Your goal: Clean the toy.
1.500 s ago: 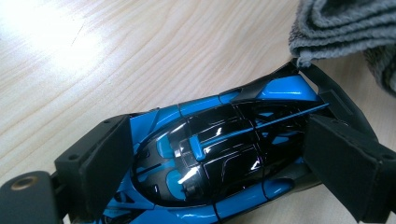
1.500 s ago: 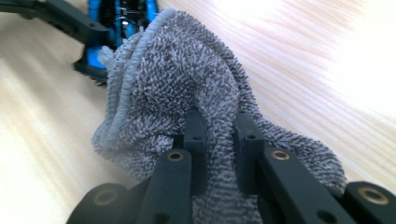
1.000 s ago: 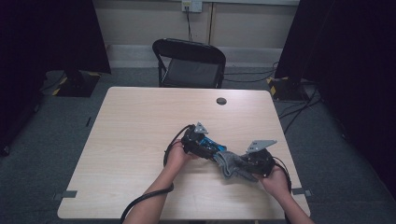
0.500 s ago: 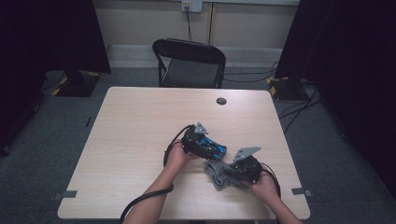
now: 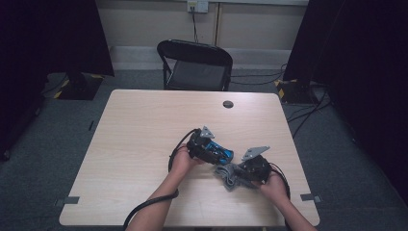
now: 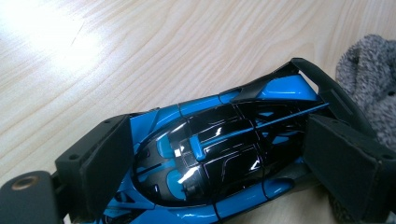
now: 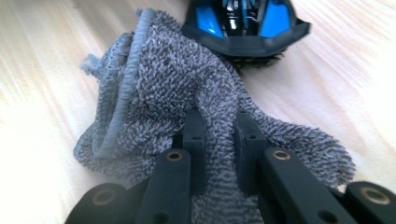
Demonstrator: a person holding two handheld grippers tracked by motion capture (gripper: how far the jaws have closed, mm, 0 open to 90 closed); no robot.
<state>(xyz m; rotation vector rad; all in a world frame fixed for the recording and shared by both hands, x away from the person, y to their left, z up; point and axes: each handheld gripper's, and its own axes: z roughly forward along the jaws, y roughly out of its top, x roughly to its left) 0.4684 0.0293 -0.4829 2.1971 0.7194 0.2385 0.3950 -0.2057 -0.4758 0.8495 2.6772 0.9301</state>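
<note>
Clamping a blue-and-black toy car [image 6: 219, 154] across its body, the left gripper [image 5: 208, 147] has one pad on each flank; in the left gripper view the pads press the sides and the car's tail wing points away from the camera. Car sits low on the table [image 5: 144, 125], near the middle of the front half.

Right gripper [image 5: 248, 171] has its jaws pinched together on a fold of grey cloth [image 7: 177, 93]; in the right gripper view the two pads stand close with terry pile bunched between them. Cloth lies crumpled on the table, spread out left and right of the jaws, with a ribbed hem standing up on the view's left side.

Car and cloth touch: in the right gripper view the car's tail end rests on the cloth's far edge, and in the left gripper view the grey pile sits just beside the wing and the pad on the right of that view. So the cloth is the only thing crowding the car; wood around the car's other sides is bare.

High view: both hands come in from the bottom, grippers near each other, cables trailing back off the front edge. A small dark round cap [image 5: 228, 104] sits near the far edge, well apart from the work. Black folding chair [image 5: 195, 65] behind the table, well apart from both grippers.
</note>
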